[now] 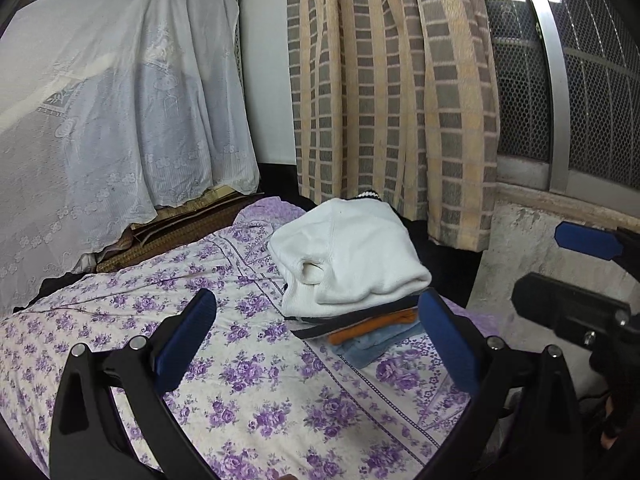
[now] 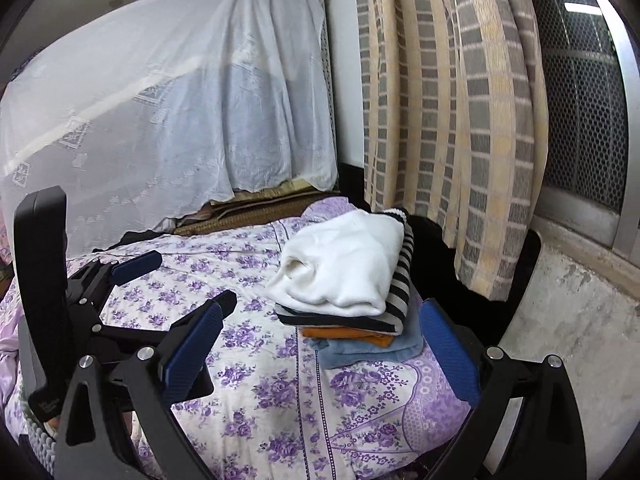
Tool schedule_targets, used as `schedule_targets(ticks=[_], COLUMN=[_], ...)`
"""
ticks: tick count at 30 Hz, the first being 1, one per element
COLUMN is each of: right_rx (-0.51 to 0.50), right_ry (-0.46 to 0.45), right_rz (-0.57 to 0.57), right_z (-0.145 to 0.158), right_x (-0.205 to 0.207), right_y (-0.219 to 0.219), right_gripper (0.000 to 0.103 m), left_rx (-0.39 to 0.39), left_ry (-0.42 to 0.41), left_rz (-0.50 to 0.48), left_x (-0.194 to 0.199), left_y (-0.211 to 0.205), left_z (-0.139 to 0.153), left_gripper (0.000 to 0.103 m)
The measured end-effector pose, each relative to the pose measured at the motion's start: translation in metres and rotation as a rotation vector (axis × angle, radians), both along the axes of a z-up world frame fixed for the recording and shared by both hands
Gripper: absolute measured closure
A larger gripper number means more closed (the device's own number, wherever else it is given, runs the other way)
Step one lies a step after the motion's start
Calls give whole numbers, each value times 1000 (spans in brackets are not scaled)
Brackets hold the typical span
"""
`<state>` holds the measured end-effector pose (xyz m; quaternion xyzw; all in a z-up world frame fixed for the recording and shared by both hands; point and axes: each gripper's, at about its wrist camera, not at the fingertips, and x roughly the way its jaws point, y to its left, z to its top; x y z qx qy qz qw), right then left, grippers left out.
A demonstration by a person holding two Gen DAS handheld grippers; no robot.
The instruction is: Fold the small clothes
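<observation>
A stack of folded clothes lies on the purple-flowered bedsheet near the bed's far right corner. A white garment is on top, then a black-and-white striped one, an orange one and a light blue one. My left gripper hovers open just in front of the stack, holding nothing. My right gripper is also open and empty, facing the stack from the near side. In the right wrist view the left gripper shows at the left. One blue finger of the right gripper shows at the right edge of the left wrist view.
A white lace cloth drapes over something tall behind the bed. A checked curtain hangs behind the stack, with a meshed window and a concrete ledge to the right. A woven mat lies at the bed's far edge.
</observation>
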<state>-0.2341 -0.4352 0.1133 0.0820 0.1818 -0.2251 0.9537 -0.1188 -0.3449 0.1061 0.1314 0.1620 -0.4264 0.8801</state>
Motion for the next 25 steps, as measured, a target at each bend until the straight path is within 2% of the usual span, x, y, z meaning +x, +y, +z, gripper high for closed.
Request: schedule_targets(ticks=[9, 25], right_rx=[-5, 8], right_ry=[-24, -24], right_rz=[13, 10], right_z=[3, 1], right_x=[-8, -6], right_y=[9, 8], right_gripper=[4, 4], left_rx=[-9, 2], left_ry=[46, 35], left_rz=[20, 45], left_x=[3, 4], left_y=[12, 7], left_z=[11, 11], left_gripper=[5, 5])
